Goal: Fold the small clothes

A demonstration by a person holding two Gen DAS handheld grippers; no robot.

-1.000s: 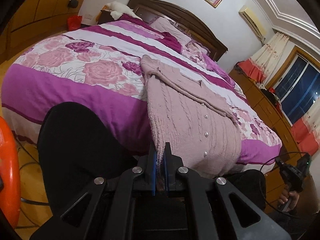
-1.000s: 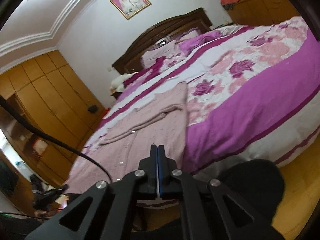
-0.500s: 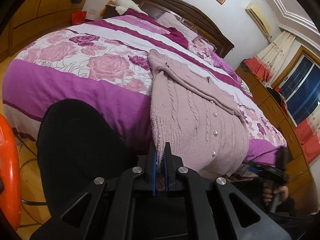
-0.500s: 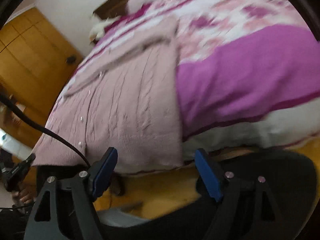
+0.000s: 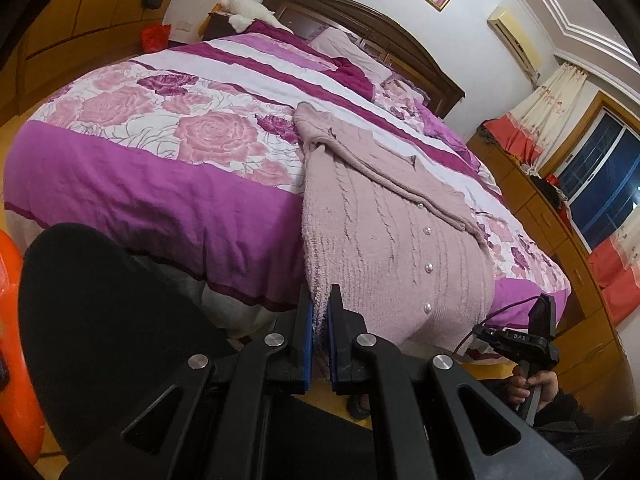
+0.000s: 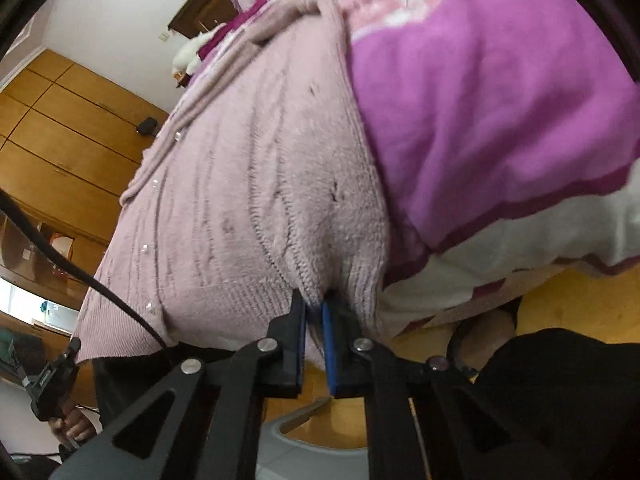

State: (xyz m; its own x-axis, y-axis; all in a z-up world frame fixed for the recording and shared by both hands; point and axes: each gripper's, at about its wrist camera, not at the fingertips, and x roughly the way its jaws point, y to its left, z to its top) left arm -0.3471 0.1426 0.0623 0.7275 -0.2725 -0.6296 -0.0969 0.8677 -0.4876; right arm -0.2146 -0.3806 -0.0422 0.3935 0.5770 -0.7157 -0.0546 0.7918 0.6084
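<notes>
A pale pink knitted cardigan (image 5: 384,220) with pearl buttons lies on the bed, its hem hanging over the bed's foot edge. It also shows in the right wrist view (image 6: 248,184). My left gripper (image 5: 319,320) is shut on the hem's left corner. My right gripper (image 6: 314,316) is shut on the hem near its right corner. The right gripper also shows in the left wrist view (image 5: 520,340), held in a hand at the far right. The left gripper shows in the right wrist view (image 6: 52,376) at the lower left.
The bed (image 5: 132,168) has a purple and pink rose-patterned cover and a dark wooden headboard (image 5: 360,12). Wooden wardrobes (image 6: 60,140) stand on one side, a wooden dresser (image 5: 560,240) and window on the other. An orange object (image 5: 16,340) is at the left edge.
My right gripper dropped to the cardigan's hem, opened, and has now shut on it. My left gripper has kept its hold on the other corner.
</notes>
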